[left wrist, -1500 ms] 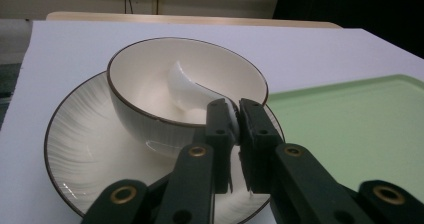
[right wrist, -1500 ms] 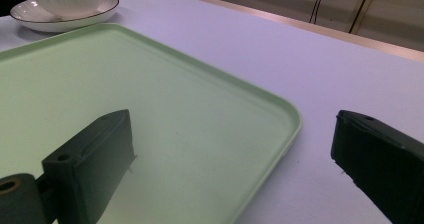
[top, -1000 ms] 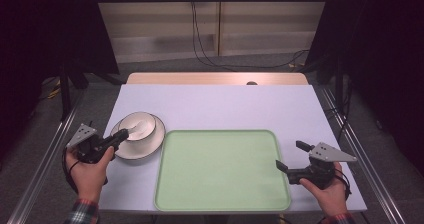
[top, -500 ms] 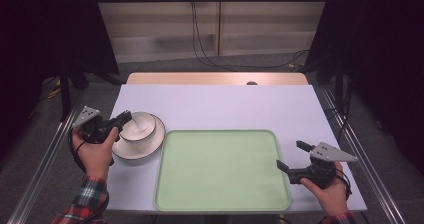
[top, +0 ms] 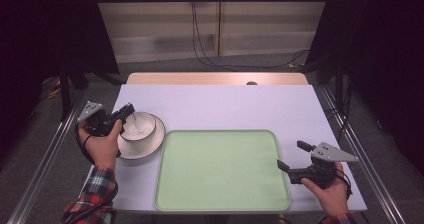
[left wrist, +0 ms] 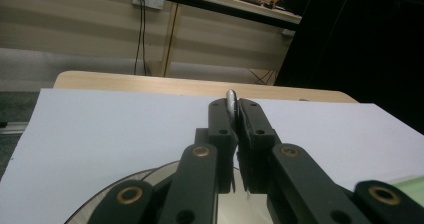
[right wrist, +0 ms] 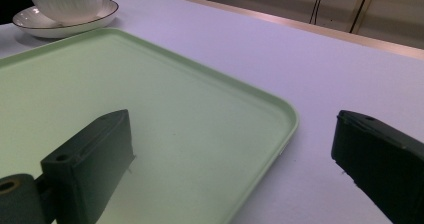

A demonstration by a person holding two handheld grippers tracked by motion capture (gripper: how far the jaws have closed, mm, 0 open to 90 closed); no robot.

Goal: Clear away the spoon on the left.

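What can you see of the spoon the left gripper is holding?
Little of the spoon shows. In the left gripper view a thin, shiny, metal-looking end pokes up past the tips of the left gripper, whose jaws are shut on it. In the high view a pale sliver runs from the jaws over the white bowl on its saucer, left of the green tray. Whether it touches the bowl I cannot tell.

Left gripper (left wrist: 235, 115) at 6 o'clock, 2 black jaws clamped on a spoon (left wrist: 230, 100); plate (left wrist: 150, 178) rim below, white table (left wrist: 110, 129) beyond.
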